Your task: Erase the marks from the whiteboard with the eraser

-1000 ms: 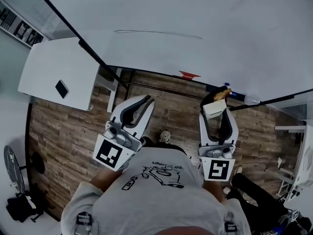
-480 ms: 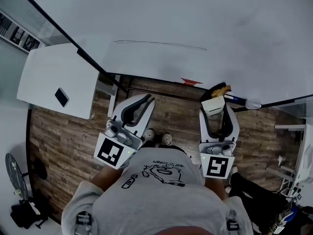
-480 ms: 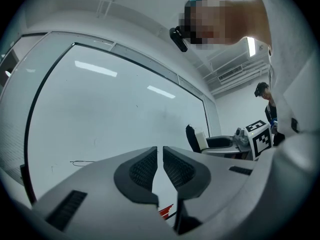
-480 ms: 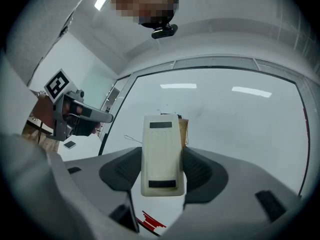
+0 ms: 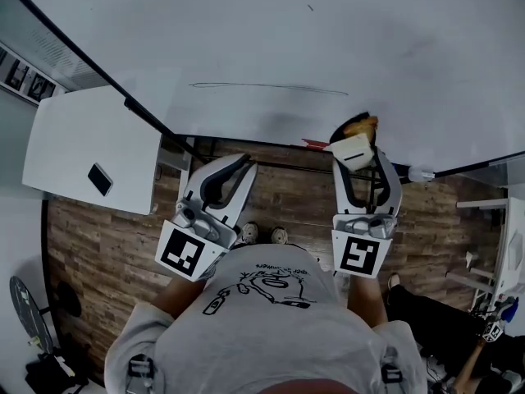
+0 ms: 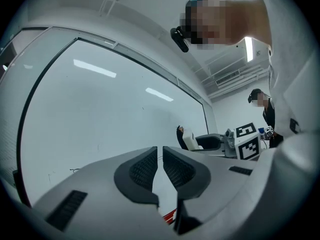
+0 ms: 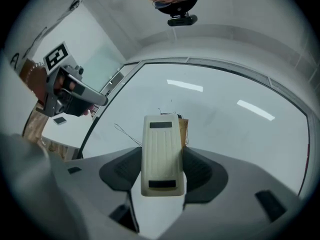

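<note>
Right gripper view looks straight along the right claw [image 7: 161, 173], whose two dark pads are closed on the long sides of a cream plastic whiteboard eraser [image 7: 160, 144]. The eraser stands lengthwise out of the claw, ribbed back toward the camera, with a strip of its brownish felt [image 7: 184, 131] showing just behind its right edge. Beyond the eraser is the whiteboard [image 7: 230, 129]. No view shows whether the felt touches it yet.

A long, thin pen line [image 5: 271, 87] runs across the board up and to the left of this claw, with its near end just beside the eraser's tip. A tiny speck [image 5: 310, 8] sits higher above it. Just below the claw, on the board's lower ledge, lies a small red object [image 5: 317, 144].

The left claw [image 6: 161, 165] hangs well to the left with its pads drawn nearly together, only a slit between them and nothing in it. Farther left of it is a white bench [image 5: 66, 130] carrying a dark phone-like slab [image 5: 100, 179].

Wiping looks about to begin, with the line unerased. The eraser is pinched only by its smooth sides, so pressing into the board could twist or slide it in the pads. A tilted felt would wipe with one edge and leave streaks. A low sweep could knock the red object off the ledge.
</note>
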A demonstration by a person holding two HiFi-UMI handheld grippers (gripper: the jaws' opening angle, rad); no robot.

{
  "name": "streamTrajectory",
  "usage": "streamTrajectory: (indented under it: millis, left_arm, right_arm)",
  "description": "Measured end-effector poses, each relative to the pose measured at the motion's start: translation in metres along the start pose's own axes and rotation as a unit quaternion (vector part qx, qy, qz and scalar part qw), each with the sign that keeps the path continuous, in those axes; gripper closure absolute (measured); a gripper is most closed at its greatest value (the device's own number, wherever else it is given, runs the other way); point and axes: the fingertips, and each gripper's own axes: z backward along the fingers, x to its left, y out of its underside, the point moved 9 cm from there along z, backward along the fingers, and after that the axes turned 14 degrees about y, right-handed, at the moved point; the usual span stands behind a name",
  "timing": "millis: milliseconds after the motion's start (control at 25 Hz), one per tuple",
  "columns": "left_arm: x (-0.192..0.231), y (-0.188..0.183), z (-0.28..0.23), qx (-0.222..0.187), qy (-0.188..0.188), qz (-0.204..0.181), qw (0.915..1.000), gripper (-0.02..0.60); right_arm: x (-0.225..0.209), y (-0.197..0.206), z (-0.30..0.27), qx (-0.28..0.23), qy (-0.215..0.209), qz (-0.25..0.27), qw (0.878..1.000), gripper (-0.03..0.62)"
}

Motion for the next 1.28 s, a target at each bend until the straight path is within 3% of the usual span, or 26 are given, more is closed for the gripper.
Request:
streamTrajectory:
  millis: [160, 440, 1040, 1280]
  left_arm:
    - [0.004, -0.001, 0.003, -0.002, -0.002, -0.002, 1.0, 0.534]
    - [0.014, -0.002, 0.01, -0.024, -0.006, -0.007, 0.9997, 0.534]
    - [0.021, 0.004, 0.014, 0.004, -0.014, -0.001, 0.9999, 0.534]
    - [0.022, 0.0, 0.012, -0.007, -0.011, -0.001, 0.9999, 0.534]
  right_arm:
    - [-0.006, 0.003, -0.032, 0.018, 0.008, 0.064, 0.998, 0.338]
    - [-0.003, 0.011, -0.093, 0.018, 0.013, 0.127, 0.992, 0.338]
    - [0.007, 0.026, -0.113, 0.006, 0.019, 0.127, 0.992, 0.339]
    - [0.014, 0.03, -0.113, 0.002, 0.015, 0.128, 0.992, 0.339]
